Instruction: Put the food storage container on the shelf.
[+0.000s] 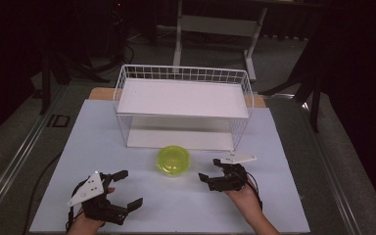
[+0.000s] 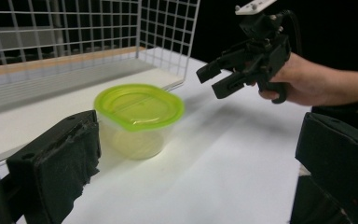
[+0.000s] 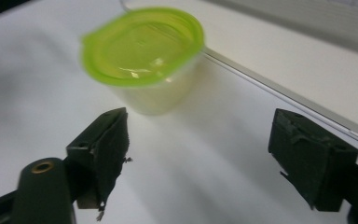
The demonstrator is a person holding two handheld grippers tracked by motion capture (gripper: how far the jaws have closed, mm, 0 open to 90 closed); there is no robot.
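Holding both grippers low over the white table [image 1: 284, 196], nothing in either. High view: the lidded green tub [image 1: 174, 160] sits just in front of the wire rack [image 1: 183, 105], centred on its open lower shelf but not inside it. My left gripper [image 1: 122, 188] is near-left of the tub, well apart from it, jaws wide. My right gripper [image 1: 210, 169] is just right of the tub, jaws spread, not touching.

Left gripper view: tub [image 2: 137, 119] stands upright ahead of my own two black jaws, which are far apart with bare table between. Lime lid looks seated all round; body is clear, thin plastic, seems empty. The rack's wire wall [image 2: 163, 32] is right behind the tub. My right gripper [image 2: 221, 77] hangs beside the tub, off the table, jaws open.

Right gripper view: tub [image 3: 144, 60] is ahead and a bit left of the gap between my jaws, blurred at the lid edge. Jaws apart, empty. The rack's base edge [image 3: 279, 93] runs just behind the tub.

Handling guess: light, probably slick, walls will flex if squeezed hard. Lid rim overhangs, so I'd take the body mid-height under the rim, across the width, gentle squeeze. Gripping the lid alone could pop it off.
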